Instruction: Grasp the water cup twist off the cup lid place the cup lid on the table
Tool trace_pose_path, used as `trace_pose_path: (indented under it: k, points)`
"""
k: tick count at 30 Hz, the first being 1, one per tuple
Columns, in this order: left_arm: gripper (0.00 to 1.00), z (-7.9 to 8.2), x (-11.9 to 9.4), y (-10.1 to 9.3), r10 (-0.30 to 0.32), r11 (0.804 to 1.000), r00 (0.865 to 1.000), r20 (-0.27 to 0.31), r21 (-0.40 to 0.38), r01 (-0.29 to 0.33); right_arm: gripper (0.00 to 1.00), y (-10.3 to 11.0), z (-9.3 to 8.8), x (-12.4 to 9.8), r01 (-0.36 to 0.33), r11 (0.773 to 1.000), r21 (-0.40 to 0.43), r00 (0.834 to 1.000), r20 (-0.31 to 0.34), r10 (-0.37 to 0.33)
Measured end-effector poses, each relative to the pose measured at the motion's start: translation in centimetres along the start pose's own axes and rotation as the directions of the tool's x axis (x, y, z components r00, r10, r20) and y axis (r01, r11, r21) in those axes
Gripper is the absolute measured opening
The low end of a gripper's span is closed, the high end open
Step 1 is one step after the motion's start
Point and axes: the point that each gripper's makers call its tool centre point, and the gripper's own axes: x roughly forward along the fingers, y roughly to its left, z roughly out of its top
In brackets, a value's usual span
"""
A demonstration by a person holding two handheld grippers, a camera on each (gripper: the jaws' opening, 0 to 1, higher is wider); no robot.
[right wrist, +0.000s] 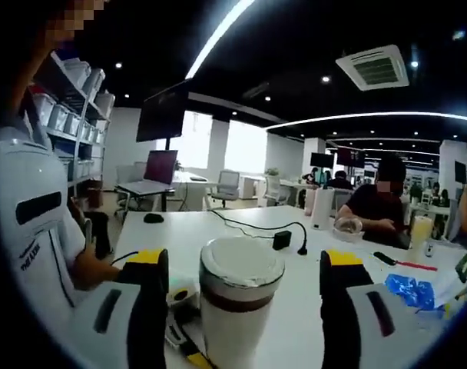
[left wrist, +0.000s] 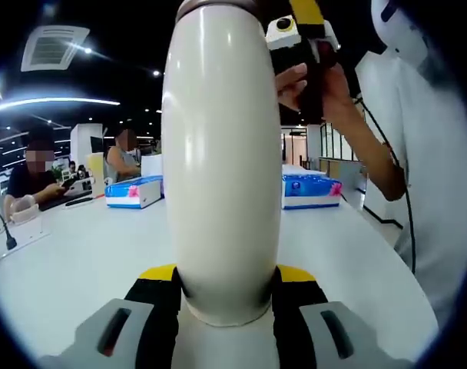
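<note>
The white water cup (left wrist: pixel 222 161) is clamped upright between the left gripper (left wrist: pixel 227 296) jaws above the table (left wrist: pixel 87 254). The right gripper (right wrist: pixel 245 288) is spread wide around the cup lid (right wrist: pixel 241 265) (untouched).

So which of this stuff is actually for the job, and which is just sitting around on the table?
For the job:
- water cup, gripped by the left gripper
- cup lid, still on the cup
- right gripper, open around the lid
- table, where the lid goes

Just lying about:
- tissue packs
- black cable
- blue bag
</note>
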Motion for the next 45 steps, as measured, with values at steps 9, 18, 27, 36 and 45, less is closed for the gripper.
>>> trace_pose_path:
  k: [9,18,27,36,45]
  points:
    - [0.48,-0.1,0.0,0.0,-0.001,1.0,1.0,-0.002,0.003,0.001,0.88,-2.1,-1.1,-1.1,0.238,0.97,0.045,0.971,-0.033,-0.236]
    - [0.48,-0.1,0.0,0.0,-0.003,1.0,1.0,-0.003,0.006,0.003,0.95,-0.8,-0.5,-0.3,0.42,0.908,-0.009,0.907,0.033,-0.419]
    - [0.48,-0.2,0.0,0.0,-0.008,1.0,1.0,-0.006,0.006,0.008,0.78,0.6,0.9,0.1,0.387,0.913,0.132,0.909,0.113,-0.402]
    - [0.48,-0.2,0.1,0.0,-0.008,1.0,1.0,-0.008,0.01,0.009,0.65,0.2,0.0,0.3,0.382,0.908,0.172,0.914,0.074,-0.399]
    - [0.48,-0.3,0.1,-0.1,-0.01,1.0,1.0,-0.01,0.014,0.01,0.47,-0.5,0.3,-0.3,0.401,0.898,0.183,0.902,0.093,-0.422]
